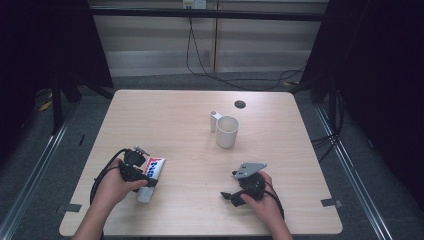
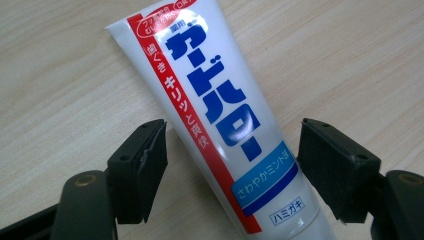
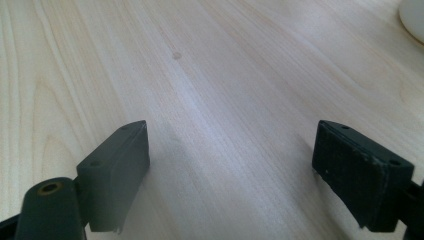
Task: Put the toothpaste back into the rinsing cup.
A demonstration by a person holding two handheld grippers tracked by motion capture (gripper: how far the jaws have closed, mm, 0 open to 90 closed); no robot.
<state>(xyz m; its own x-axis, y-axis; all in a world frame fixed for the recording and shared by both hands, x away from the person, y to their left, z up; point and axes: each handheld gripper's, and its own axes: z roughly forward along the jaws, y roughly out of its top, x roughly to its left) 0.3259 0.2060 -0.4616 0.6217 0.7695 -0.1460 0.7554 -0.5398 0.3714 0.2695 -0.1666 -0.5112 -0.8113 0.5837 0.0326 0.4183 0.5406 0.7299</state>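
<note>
A white toothpaste tube [image 1: 155,167] with blue and red lettering lies flat near the table's front left. In the left gripper view the tube [image 2: 220,115] runs diagonally between the two black jaws. My left gripper [image 2: 232,160] straddles its lower part, and a narrow gap shows on each side, so the pads are not pressing on it. In the high view, the left gripper [image 1: 145,179] sits low over the tube in the person's left hand. My right gripper [image 1: 230,196] rests at the front right, and its jaws [image 3: 230,165] stand open over bare wood.
A white cup [image 1: 226,131] with a handle stands upright behind the table's middle, and its edge [image 3: 412,20] shows in the right gripper view. A dark round hole [image 1: 240,104] lies in the wooden table [image 1: 280,165] farther back. Cables trail on the floor beyond.
</note>
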